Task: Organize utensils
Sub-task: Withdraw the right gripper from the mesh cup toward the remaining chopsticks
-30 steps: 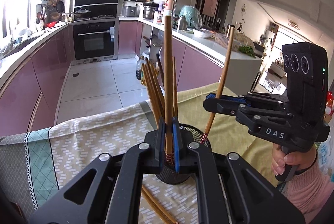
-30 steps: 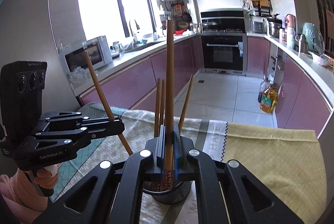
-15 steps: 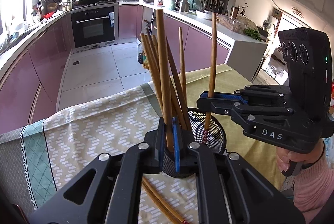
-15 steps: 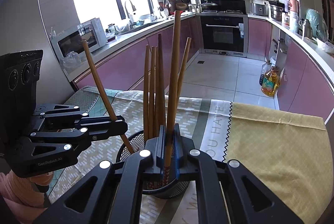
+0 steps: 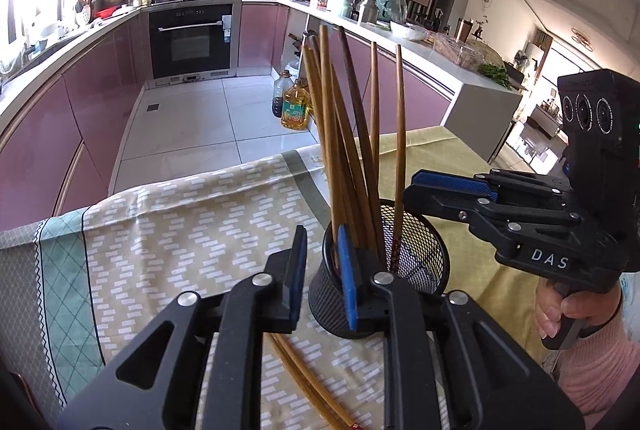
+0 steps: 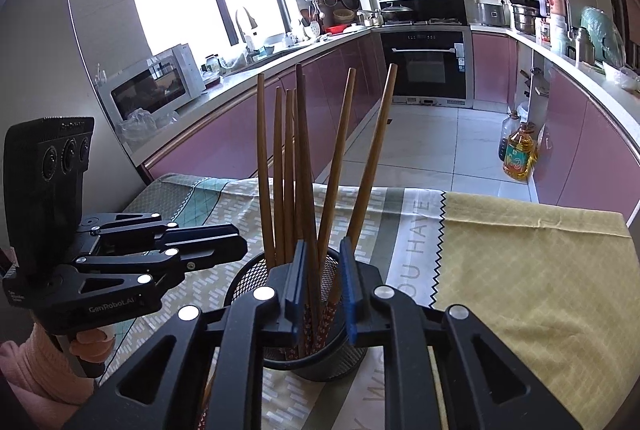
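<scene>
Tablecloth [image 5: 192, 226]: both tools just parted, chopsticks [image 6: 304, 165] released in holder [image 5: 416, 254].

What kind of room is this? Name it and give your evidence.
A home kitchen, most likely. A built-in oven sits under a hob with pots, a microwave stands on the counter by the window, and mauve cabinets line the walls.

Loose chopsticks [image 5: 308, 386] cut off at bottom edge; holder [image 6: 320, 358] base behind fingers [image 6: 298, 294].

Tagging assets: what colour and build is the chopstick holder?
Black wire mesh holder, a round cup with a solid rim. Clearest in the left wrist view.
</scene>
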Tool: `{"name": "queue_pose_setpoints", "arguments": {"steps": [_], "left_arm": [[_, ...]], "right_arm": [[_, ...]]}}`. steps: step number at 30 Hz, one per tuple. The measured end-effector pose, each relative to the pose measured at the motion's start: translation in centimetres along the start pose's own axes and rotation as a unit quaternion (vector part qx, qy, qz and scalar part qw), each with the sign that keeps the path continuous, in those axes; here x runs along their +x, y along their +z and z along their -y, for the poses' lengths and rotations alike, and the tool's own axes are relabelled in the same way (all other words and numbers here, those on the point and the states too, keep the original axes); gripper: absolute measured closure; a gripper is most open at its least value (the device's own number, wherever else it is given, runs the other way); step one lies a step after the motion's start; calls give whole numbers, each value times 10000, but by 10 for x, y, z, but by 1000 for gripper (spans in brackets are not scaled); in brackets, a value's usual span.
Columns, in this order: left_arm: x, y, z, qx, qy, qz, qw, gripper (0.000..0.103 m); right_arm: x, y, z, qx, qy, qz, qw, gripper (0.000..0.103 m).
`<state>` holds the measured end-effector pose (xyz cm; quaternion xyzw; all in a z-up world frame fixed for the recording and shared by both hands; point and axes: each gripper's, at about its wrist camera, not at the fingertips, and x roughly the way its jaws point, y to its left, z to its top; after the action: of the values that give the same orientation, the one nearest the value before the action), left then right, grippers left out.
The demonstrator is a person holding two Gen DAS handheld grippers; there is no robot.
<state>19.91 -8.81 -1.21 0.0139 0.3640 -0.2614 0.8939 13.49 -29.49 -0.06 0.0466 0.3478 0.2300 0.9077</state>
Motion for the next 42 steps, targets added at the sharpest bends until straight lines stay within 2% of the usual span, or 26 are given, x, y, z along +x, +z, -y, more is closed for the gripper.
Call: {"name": "queue_pose_setpoints", "arguments": {"steps": [4, 5, 7, 8, 9, 11, 17, 19, 21, 30, 42], "left_arm": [[-16, -10, -1, 1, 102, 208, 9997, 78], [-21, -13, -1, -4, 157, 282, 9995, 73], [-31, -20, -3, -12, 253, 432, 9987, 60], [-37, -24, -4, -34, 321, 503, 9982, 46], [-43, -28, -6, -45, 389, 575, 9976, 40], [-53, -37, -9, -34, 589, 666, 9960, 38], [-73, -65, -18, -65, 1111, 776, 9908, 15], [-76, -76, -18, -53, 1218, 745, 9897, 14], [-78, -85, -18, -22, 1368, 740, 9878, 7], [-77, -115, -22, -66, 1744, 580, 9829, 6], [-73, -137, -26, -163, 1748, 364, 9838, 6]], "right_arm": [[-8, -4, -1, 25, 52, 90, 9999, 81], [-11, -5, -2, 25, 84, 130, 9999, 80], [-20, -9, -7, -15, 157, 212, 9997, 78], [-25, -11, -10, -56, 191, 264, 9995, 74], [-31, -13, -14, -106, 233, 310, 9992, 71], [-40, -18, -20, -203, 314, 345, 9987, 70], [-49, -41, -40, -428, 583, 232, 9971, 58], [-45, -50, -46, -433, 621, 125, 9971, 55], [-36, -61, -50, -387, 678, -39, 9969, 54], [14, -108, -64, -223, 601, -852, 9943, 54], [31, -122, -82, -337, 344, -1073, 9931, 54]]}}
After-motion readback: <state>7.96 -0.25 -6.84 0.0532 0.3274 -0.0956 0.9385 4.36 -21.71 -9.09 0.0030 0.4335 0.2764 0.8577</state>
